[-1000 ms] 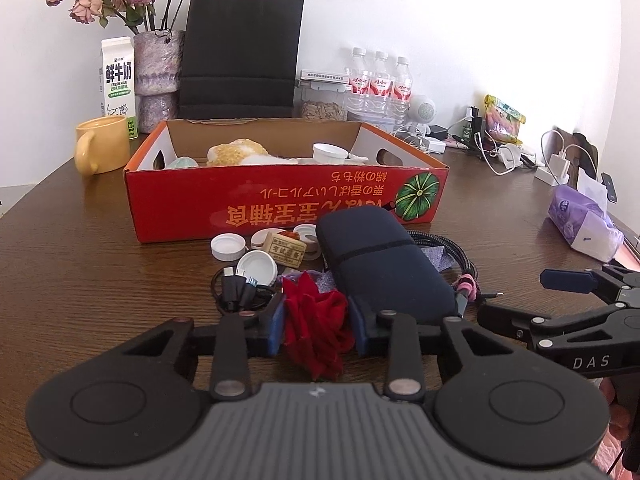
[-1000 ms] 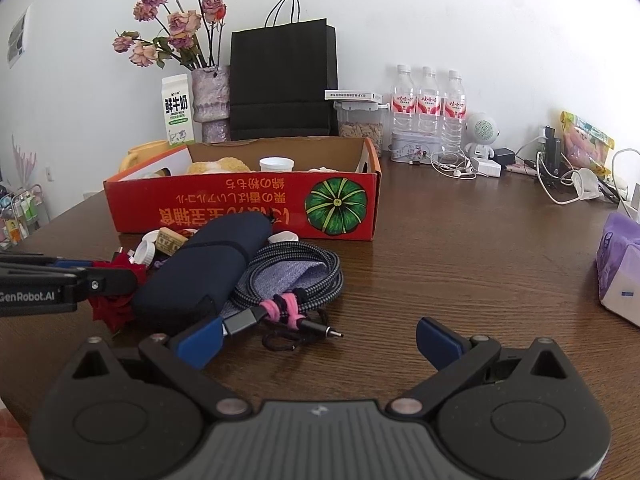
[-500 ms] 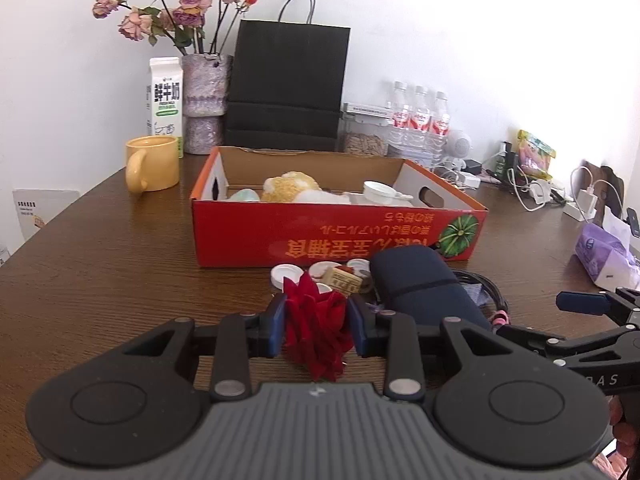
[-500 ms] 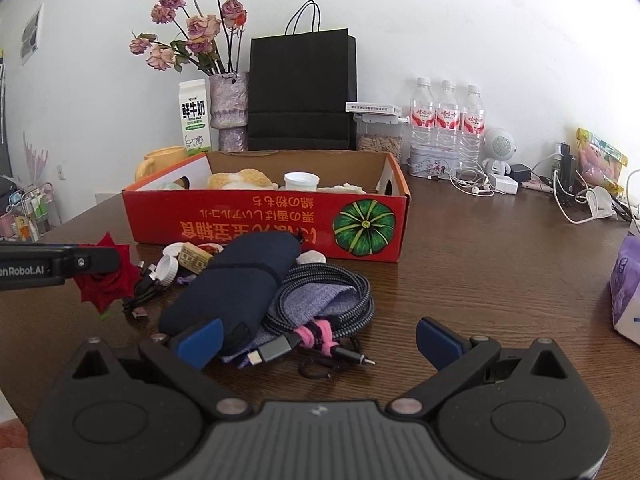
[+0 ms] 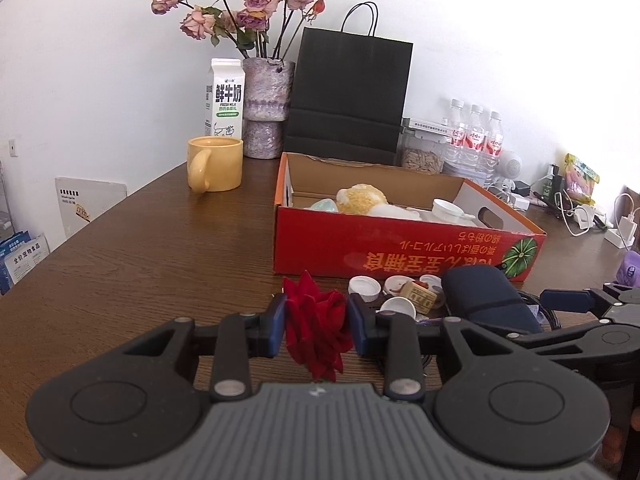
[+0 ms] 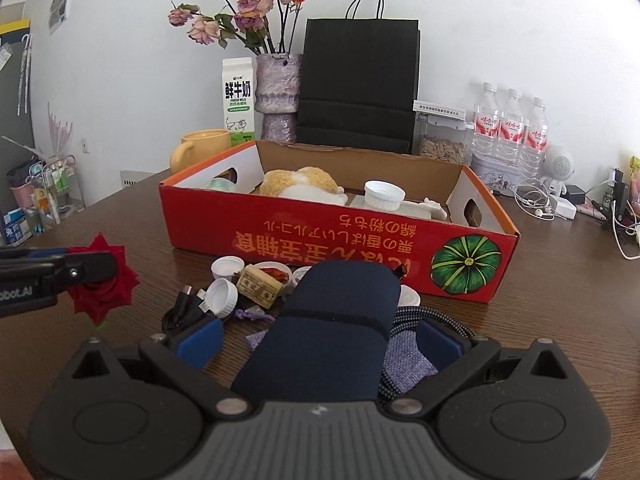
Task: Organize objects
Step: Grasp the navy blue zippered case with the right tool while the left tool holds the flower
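**Red rose pinched, dark case between open jaws**

Left wrist view: crimson petals fill the gap of the left gripper [image 5: 316, 322], whose blue pads clench the red rose [image 5: 316, 328] above the brown table [image 5: 160, 248]. Ahead stands the red cardboard box [image 5: 400, 252], with white caps [image 5: 364, 287] and a dark blue case [image 5: 484, 300] just before it. The right gripper [image 5: 576, 312] reaches in from the right edge.

Right wrist view: the right gripper [image 6: 320, 338] is spread wide, its 2 blue pads [image 6: 200, 340] flanking the dark blue case [image 6: 332, 332] without visibly pressing it. The case lies on a braided cable [image 6: 436, 320] near the box [image 6: 360, 240]. The rose [image 6: 104, 284] hangs at left, off the table.
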Motion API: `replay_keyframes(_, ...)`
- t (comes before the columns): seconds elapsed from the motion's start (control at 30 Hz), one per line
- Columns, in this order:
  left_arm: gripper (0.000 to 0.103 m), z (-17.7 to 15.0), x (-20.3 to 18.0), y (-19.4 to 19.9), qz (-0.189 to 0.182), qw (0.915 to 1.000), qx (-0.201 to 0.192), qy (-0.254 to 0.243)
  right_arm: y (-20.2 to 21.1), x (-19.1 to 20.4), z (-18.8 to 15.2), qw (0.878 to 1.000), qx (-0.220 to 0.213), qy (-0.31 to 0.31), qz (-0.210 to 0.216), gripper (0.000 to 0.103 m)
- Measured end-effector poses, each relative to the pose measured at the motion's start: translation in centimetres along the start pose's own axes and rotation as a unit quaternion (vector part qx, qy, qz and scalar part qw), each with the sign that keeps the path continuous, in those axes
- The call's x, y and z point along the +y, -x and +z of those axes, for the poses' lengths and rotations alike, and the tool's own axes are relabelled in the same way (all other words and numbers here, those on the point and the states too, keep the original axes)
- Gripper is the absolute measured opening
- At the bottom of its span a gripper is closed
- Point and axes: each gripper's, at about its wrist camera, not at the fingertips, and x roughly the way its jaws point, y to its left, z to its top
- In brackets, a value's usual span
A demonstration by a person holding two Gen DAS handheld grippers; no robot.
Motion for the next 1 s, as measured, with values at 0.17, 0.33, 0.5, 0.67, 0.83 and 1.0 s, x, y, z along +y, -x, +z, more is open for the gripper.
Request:
replay_keyframes(0.17, 0.033, 0.0, 0.7, -0.2, 0.005, 1.0000, 0.000, 0.007, -1.8, 0.3, 0.5, 0.999, 0.018, -0.005, -0.026, 0.103)
replay_keyframes(0.33, 0.033, -0.1, 1.1, -0.3, 0.004, 0.9999, 0.001, 0.013, -2.7, 0.5, 0.4, 0.999, 0.025, -0.004, -0.044, 0.096)
replay_keyframes(0.5, 0.033, -0.2, 1.5, -0.4, 0.004, 0.9998, 0.001, 0.018, -3.1, 0.7, 0.3, 0.998, 0.033, -0.003, -0.047, 0.080)
replay_keyframes(0.67, 0.033, -0.2, 1.6, -0.4, 0.004, 0.9998, 0.001, 0.020, -3.0, 1.3, 0.2, 0.998, 0.031, 0.010, -0.052, 0.077)
replay_keyframes(0.83, 0.033, -0.2, 1.6, -0.4, 0.003, 0.9998, 0.002, 0.020, -2.8, 1.0, 0.1, 0.999, 0.023, 0.007, -0.045, 0.071)
replay_keyframes(1.0, 0.033, 0.0, 1.7, -0.2, 0.005, 0.9998, -0.002, 0.020, -2.3, 0.6, 0.1, 0.999, 0.014, -0.001, -0.033, 0.066)
